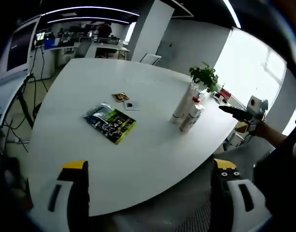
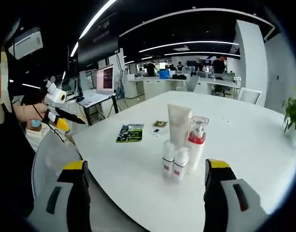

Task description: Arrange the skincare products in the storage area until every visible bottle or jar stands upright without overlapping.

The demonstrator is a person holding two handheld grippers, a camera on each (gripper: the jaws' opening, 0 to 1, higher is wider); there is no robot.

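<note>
Two small white bottles (image 2: pixel 174 162), a white tube (image 2: pixel 179 124) and a red-collared pump bottle (image 2: pixel 197 141) stand upright, clustered together on the white tabletop (image 2: pixel 138 179).

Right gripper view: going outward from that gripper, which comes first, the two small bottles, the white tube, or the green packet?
1. Two small bottles, straight ahead, side by side.
2. White tube, standing just behind them.
3. Green packet, farther back and left, lying flat on the white table.

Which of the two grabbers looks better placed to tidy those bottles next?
Probably the right gripper: its open jaws face the cluster of white skincare bottles close ahead. The left gripper sees them far across the white table.
</note>
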